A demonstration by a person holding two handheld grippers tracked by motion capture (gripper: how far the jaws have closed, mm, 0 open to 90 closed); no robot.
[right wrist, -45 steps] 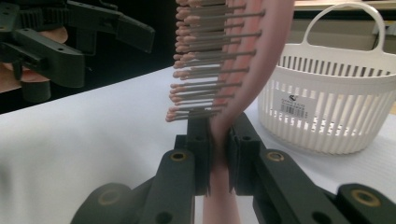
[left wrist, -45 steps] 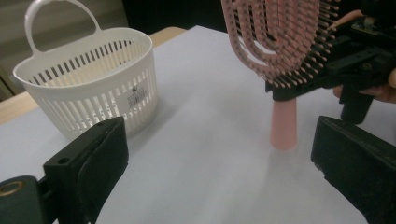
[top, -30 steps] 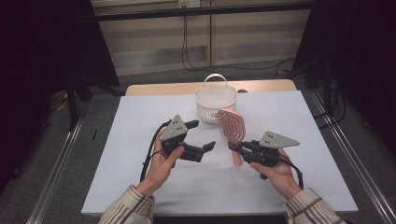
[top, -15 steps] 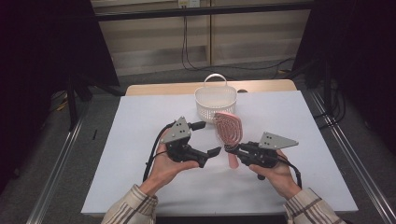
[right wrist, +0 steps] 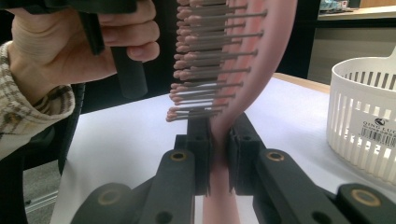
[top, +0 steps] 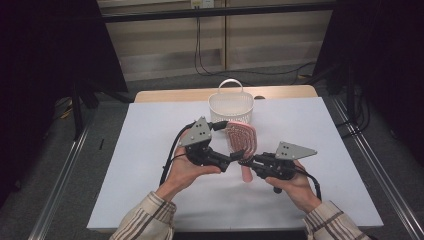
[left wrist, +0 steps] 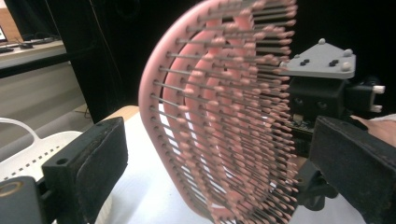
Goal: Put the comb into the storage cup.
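A pink hairbrush [top: 241, 137] with many bristles is held off the white table [top: 150, 150]. My right gripper [top: 245, 162] is shut on its neck, just below the head; in the right gripper view both pads press the pink stem [right wrist: 218, 144]. The left gripper [top: 232, 159] stands open beside it. In the left gripper view its two black jaws flank the brush head [left wrist: 224, 116] with gaps on both sides, bristles facing the camera. The right gripper's body [left wrist: 317, 93] shows behind the brush there.
A white slotted basket [top: 231, 106] with a handle stands at the table's far middle, right behind the brush; it shows again as a basket [right wrist: 364, 116] at the right and a rim [left wrist: 28, 149] at lower left. The person's left hand [right wrist: 70, 42] is close to the bristles.
The left gripper has moved right and slightly up, bringing its open jaws around the brush head. The right gripper and the brush have stayed in place.
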